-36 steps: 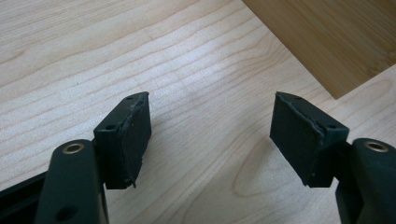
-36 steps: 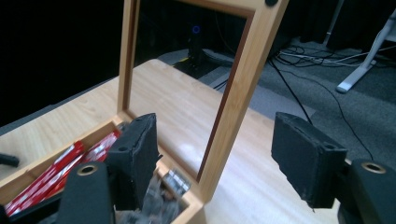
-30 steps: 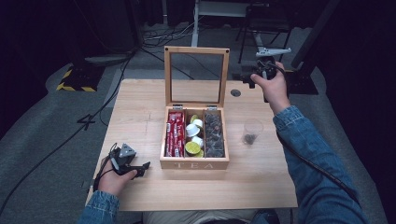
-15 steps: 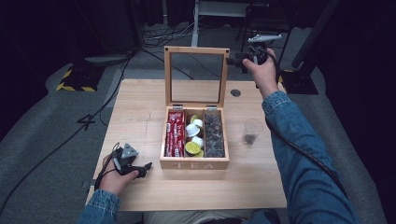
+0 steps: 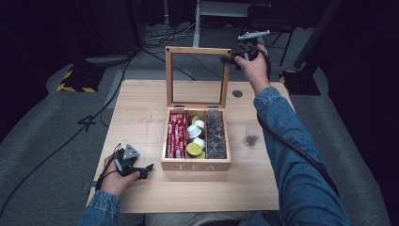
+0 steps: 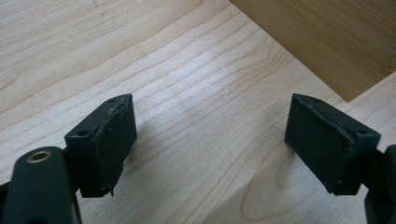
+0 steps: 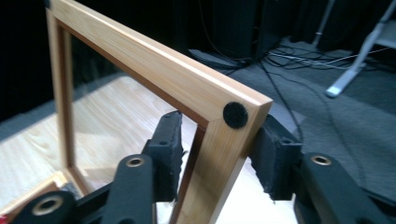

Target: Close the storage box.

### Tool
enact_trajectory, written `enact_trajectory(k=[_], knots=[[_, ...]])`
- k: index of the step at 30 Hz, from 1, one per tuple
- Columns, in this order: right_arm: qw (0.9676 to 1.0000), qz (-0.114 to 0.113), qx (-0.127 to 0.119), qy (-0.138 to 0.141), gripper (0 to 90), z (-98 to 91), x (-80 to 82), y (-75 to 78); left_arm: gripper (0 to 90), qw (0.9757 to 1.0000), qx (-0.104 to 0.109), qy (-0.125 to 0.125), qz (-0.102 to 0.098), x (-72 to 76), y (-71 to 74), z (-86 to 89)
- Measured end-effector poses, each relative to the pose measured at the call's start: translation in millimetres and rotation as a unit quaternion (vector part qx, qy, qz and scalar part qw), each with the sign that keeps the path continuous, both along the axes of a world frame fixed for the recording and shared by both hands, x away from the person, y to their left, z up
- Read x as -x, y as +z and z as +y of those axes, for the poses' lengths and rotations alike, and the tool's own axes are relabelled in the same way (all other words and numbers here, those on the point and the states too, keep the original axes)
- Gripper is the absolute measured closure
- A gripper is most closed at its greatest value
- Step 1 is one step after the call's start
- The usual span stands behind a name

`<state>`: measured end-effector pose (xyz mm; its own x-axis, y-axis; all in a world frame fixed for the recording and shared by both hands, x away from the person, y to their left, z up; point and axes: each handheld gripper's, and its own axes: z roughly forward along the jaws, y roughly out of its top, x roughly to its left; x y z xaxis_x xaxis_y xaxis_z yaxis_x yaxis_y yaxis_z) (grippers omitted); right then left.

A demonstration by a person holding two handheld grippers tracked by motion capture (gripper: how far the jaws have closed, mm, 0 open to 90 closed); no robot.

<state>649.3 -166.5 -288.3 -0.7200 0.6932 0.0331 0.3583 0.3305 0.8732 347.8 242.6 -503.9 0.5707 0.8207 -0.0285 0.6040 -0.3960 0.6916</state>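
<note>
Since the earlier frame my right gripper (image 5: 229,58) has swung in from beyond the lid (image 7: 154,77) to its top right corner, and its jaws have just been closing around the frame there — one pad (image 7: 170,140) inside the glass, the other outside, not clearly pressing yet. That lid stands upright over the tea box (image 5: 195,165) at the middle of the tabletop (image 5: 141,113); I'd grip squarely on the wood, then tip it down slowly. My left gripper (image 5: 143,169) rests wide open and empty near the front left corner — ready to steady the box.

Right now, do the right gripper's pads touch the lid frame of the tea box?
Cannot tell. In the right gripper view the right gripper straddles the lid frame; contact is unclear.
</note>
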Motion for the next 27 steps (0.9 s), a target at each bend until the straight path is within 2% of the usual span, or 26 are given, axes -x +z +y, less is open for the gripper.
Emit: enact_trajectory(k=[9,15,22,23,26,27], knots=[[0.9998,-0.012,0.009,0.016,60.8,-3.9,14.0,6.8,16.6,1.0000,-0.002,-0.001,0.001,-0.8,0.2,-0.8],[0.9987,-0.021,0.001,0.047,62.8,-11.5,35.3,13.3,16.0,1.0000,-0.002,-0.004,0.002,-1.8,0.2,-1.8],[0.9972,-0.029,0.008,0.069,63.8,-15.3,57.1,18.7,16.1,1.0000,-0.003,-0.002,-0.001,-1.7,0.1,-2.5],[0.9963,-0.028,0.005,0.081,64.5,-17.9,64.2,19.9,16.1,1.0000,-0.002,-0.001,-0.001,-1.6,0.0,-2.8],[0.9955,-0.028,0.008,0.090,65.2,-19.9,75.7,21.6,16.1,1.0000,-0.002,-0.001,0.000,-1.6,0.0,-3.1],[0.9955,-0.028,0.008,0.090,65.2,-19.9,75.7,21.6,16.1,1.0000,-0.002,-0.001,0.000,-1.6,0.0,-3.1]])
